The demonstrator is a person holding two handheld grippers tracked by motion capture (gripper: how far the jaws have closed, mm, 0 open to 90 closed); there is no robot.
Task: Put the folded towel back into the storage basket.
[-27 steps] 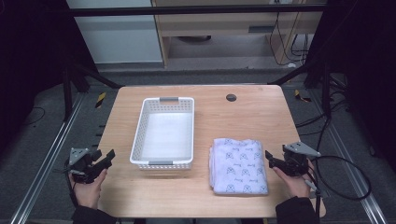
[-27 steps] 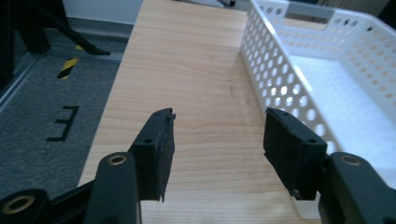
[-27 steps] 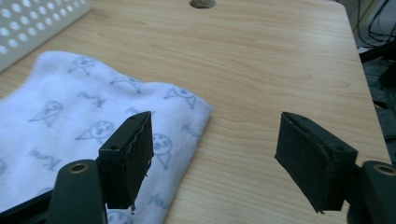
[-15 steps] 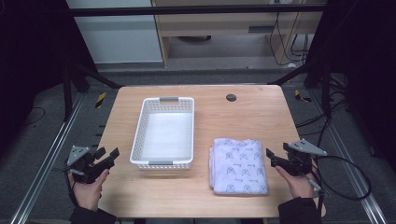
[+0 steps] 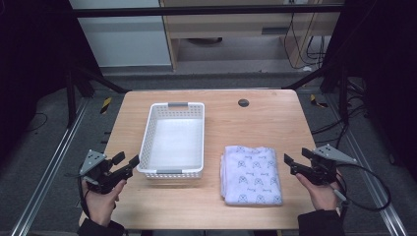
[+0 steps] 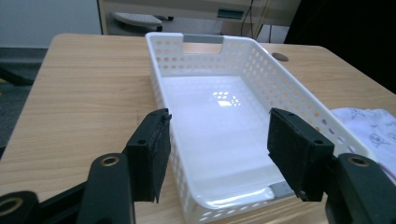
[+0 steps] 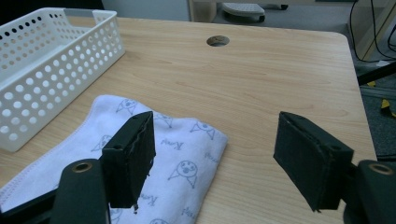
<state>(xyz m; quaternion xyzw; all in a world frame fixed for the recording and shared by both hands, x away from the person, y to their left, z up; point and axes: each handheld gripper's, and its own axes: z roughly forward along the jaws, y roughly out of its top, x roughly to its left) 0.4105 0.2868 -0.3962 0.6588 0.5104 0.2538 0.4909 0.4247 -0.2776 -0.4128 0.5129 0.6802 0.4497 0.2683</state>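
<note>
Wooden desk [image 5: 216, 201] carries white basket [image 5: 174, 140] left of centre, folded cloth [image 5: 252, 174] near front edge; left gripper [image 5: 125, 164] fingers wide, empty; right gripper [image 5: 295, 161] fingers wide, empty.

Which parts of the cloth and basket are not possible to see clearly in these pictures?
- Cloth underside and inner folds: hidden by its top layer, high view.
- Cloth near end: covered by a jaw, cut by the bottom edge, right gripper view.
- Basket near wall: partly behind the jaws, left gripper view.

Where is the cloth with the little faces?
In the high view, the cloth lies folded on the table's near right part, between the white basket and the right gripper.
</note>
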